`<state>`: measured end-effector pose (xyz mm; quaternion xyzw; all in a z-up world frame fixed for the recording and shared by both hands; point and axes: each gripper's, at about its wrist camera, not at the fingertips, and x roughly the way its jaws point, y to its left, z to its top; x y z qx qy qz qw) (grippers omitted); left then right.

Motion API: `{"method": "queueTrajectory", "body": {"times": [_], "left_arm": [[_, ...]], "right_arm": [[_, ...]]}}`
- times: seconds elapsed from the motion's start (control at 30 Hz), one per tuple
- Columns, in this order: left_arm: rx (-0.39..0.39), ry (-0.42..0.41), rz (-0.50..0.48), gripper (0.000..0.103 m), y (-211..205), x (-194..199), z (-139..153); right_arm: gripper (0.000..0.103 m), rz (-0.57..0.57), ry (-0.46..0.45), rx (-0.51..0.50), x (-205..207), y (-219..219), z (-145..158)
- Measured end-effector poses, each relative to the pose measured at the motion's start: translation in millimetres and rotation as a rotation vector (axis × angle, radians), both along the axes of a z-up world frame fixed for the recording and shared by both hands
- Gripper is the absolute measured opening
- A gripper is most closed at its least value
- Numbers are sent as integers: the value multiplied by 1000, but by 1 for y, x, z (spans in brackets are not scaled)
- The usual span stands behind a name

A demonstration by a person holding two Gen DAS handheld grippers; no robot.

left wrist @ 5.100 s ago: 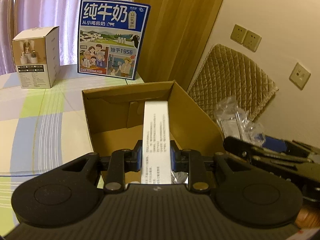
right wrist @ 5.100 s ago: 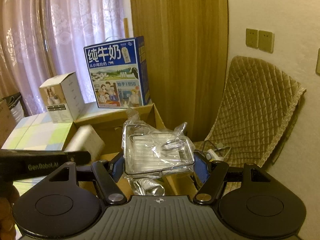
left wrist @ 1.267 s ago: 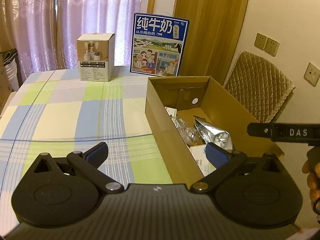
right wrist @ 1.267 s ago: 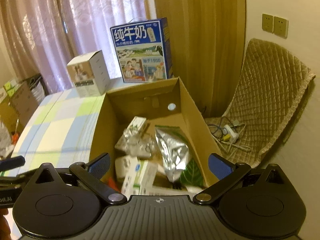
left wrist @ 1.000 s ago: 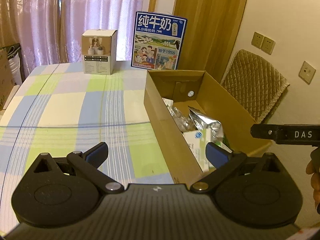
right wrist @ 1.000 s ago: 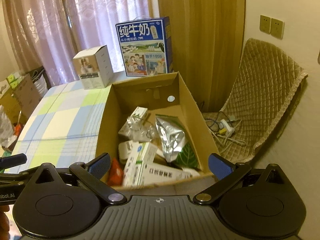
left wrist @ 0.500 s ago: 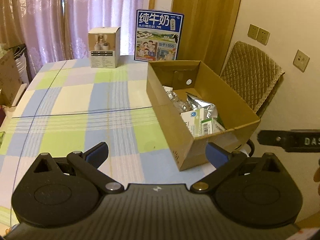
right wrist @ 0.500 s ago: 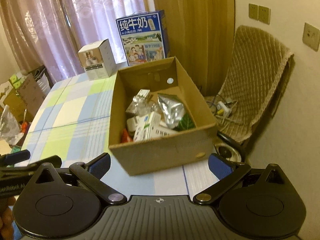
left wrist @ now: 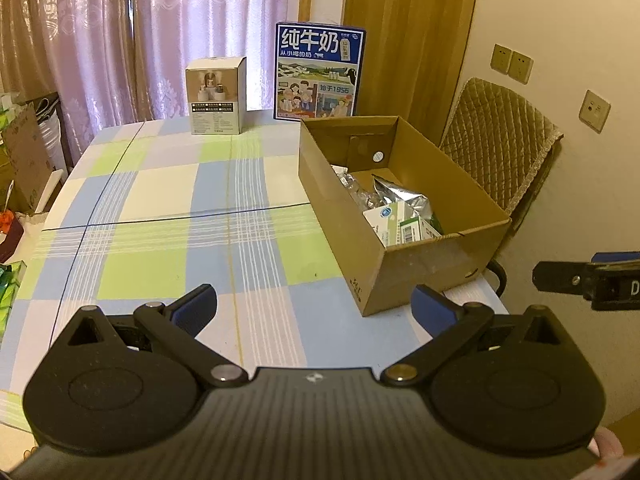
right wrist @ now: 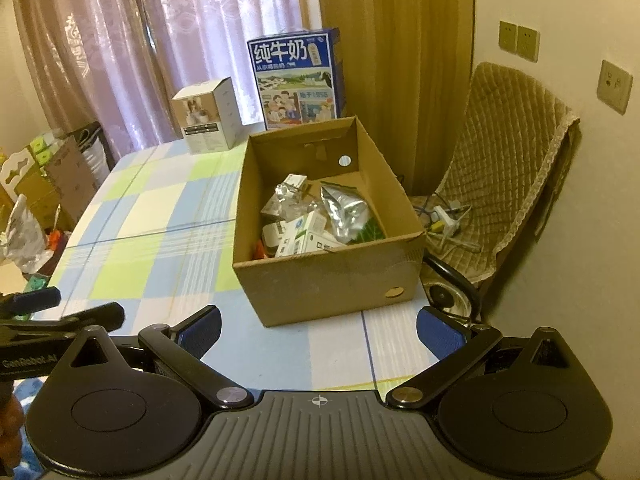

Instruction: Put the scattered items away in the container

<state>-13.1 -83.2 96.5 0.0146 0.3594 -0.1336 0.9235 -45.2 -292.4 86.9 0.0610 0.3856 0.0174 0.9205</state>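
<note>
An open cardboard box point(left wrist: 424, 268) stands on the right side of the checked table; it also shows in the right wrist view point(right wrist: 332, 280). Inside lie a silver foil pouch point(right wrist: 346, 210), white medicine cartons point(right wrist: 306, 236), a clear crinkled packet point(right wrist: 280, 200) and something orange point(right wrist: 259, 250). My left gripper point(left wrist: 314, 306) is open and empty, held back above the table's near edge. My right gripper point(right wrist: 318, 328) is open and empty, in front of the box. Each gripper shows at the edge of the other's view.
A blue milk carton box point(left wrist: 318, 74) and a small white box point(left wrist: 216, 96) stand at the table's far edge. A quilted chair point(right wrist: 508, 168) with cables on its seat stands right of the table. Cardboard and bags point(right wrist: 36, 200) sit on the floor left.
Both grippers released their items into the box about five seconds ago. Over the last second both have pulled back and up from the box, staying open.
</note>
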Motion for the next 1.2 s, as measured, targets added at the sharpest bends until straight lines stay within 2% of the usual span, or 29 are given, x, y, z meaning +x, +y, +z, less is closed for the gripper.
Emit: {"method": "queueTrajectory", "body": {"times": [0.4,1.2], "left_arm": [[38,-11,-7,102,-3,-19,-5],[32,-8,1,102,2,-24,-5]], "right_arm": [[101,27,0,-4,-12,5,2],[101,17,4,4,-18,4,-3]]}}
